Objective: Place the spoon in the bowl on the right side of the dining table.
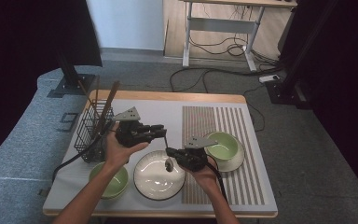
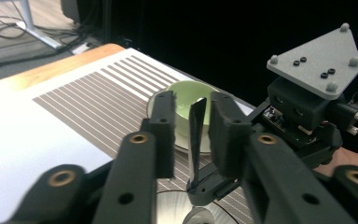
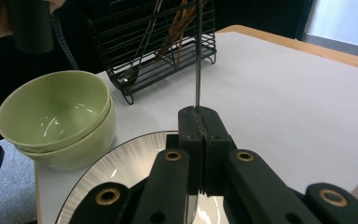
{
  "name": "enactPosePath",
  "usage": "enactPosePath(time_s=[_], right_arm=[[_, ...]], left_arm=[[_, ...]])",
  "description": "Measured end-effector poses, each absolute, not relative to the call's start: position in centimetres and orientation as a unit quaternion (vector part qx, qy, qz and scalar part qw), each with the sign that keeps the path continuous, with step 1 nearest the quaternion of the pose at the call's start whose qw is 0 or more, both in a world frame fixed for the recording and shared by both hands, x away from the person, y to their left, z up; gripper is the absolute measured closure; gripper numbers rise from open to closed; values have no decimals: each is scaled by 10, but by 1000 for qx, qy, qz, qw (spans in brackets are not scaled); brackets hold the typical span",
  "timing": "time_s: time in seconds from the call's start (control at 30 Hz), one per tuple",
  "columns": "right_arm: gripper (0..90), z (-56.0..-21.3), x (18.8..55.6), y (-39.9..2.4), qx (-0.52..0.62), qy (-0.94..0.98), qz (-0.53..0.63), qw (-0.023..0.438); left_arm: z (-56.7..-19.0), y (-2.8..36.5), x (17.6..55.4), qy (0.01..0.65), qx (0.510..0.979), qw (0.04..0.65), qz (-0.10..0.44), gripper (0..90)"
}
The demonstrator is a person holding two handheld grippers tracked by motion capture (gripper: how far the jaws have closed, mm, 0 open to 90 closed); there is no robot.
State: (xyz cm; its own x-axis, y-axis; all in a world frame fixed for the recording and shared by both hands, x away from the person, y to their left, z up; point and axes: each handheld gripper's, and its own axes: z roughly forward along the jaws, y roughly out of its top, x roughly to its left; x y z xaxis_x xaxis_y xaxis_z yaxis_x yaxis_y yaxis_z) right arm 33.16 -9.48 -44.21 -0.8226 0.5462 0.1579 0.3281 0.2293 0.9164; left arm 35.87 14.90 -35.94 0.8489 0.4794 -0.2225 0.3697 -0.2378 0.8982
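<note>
A metal spoon [image 1: 167, 145] stands upright over the white plate [image 1: 145, 189], bowl end down. My right gripper [image 1: 169, 152] is shut on the lower part of its handle; in the right gripper view the thin handle [image 3: 198, 60] rises straight out of the closed jaws [image 3: 199, 114]. My left gripper [image 1: 162, 129] reaches in from the left at the top of the handle. In the left gripper view its jaws [image 2: 191, 112] stand apart with the handle [image 2: 197, 135] between them, a gap showing on the left side. The right gripper [image 2: 207, 189] clamps the spoon below.
A black wire basket [image 1: 91, 128] with chopsticks and utensils stands at the table's left. Two stacked green bowls [image 1: 110, 185] sit front left, beside the plate. Another green bowl [image 1: 223, 145] rests on a saucer on the striped mat [image 1: 214, 119] at right.
</note>
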Motion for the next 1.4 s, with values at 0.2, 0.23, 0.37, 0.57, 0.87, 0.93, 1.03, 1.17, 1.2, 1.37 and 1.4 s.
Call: enactPosePath(time_s=[0.2, 0.23, 0.37, 0.57, 0.87, 0.93, 1.03, 1.17, 1.2, 1.37, 1.4], right_arm=[[894, -443, 333, -98, 290, 777, 549, 107], [893, -443, 333, -99, 293, 777, 547, 108], [894, -446, 336, -104, 305, 773, 545, 112], [894, -447, 338, -109, 314, 768, 546, 117], [894, -445, 338, -112, 318, 763, 549, 124], [894, -445, 338, -113, 318, 763, 549, 125], [894, -444, 338, -116, 322, 760, 550, 127], [894, -443, 339, -120, 328, 755, 553, 131], [894, -442, 339, -122, 330, 754, 552, 133], [894, -440, 339, -128, 334, 748, 556, 139], [894, -439, 339, -130, 336, 746, 557, 141]], left_arm=[[-356, 160, 359, 280, 778, 559, 64, 595], [-356, 161, 359, 282, 777, 560, 64, 592], [-358, 167, 360, 289, 776, 558, 60, 577], [-361, 171, 361, 292, 777, 555, 61, 570], [-360, 177, 360, 296, 776, 554, 67, 572], [-359, 179, 360, 297, 774, 555, 69, 573], [-358, 180, 360, 298, 774, 554, 71, 571], [-359, 183, 360, 302, 773, 553, 71, 567], [-359, 183, 361, 303, 776, 549, 72, 566], [-358, 184, 359, 302, 778, 545, 77, 563], [-358, 185, 359, 301, 778, 546, 77, 562]])
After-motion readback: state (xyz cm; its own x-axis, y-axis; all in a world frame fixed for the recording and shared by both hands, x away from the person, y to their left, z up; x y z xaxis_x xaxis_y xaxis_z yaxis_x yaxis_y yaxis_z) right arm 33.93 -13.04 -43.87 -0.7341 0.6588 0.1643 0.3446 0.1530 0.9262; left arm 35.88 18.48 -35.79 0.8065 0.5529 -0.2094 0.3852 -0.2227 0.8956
